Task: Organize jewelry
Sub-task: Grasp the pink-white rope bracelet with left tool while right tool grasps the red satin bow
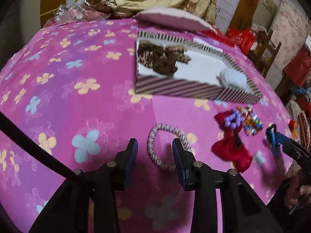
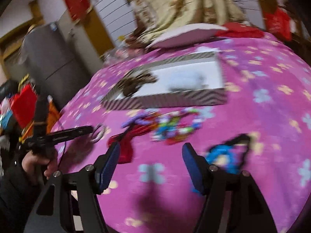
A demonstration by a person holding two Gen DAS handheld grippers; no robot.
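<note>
A table is covered by a smooth pink cloth (image 1: 81, 89) printed with yellow and blue flowers. On it lies a shallow rectangular box (image 1: 175, 89) with black-and-white striped walls and a white inside, where a brown patterned fabric piece (image 1: 161, 58) is seen. In front of the box the jewelry is spread: a beaded, speckled bracelet (image 1: 155, 149) forming a ring, a shiny red fabric bow (image 1: 231, 147), a cluster of multicoloured beads (image 1: 250, 122) and a blue beaded piece (image 2: 223, 155). The left gripper (image 1: 155, 147) is held half open over the bracelet, nothing gripped. The right gripper (image 2: 150, 153) is spread wide and empty above the cloth, between the bow and the blue piece.
</note>
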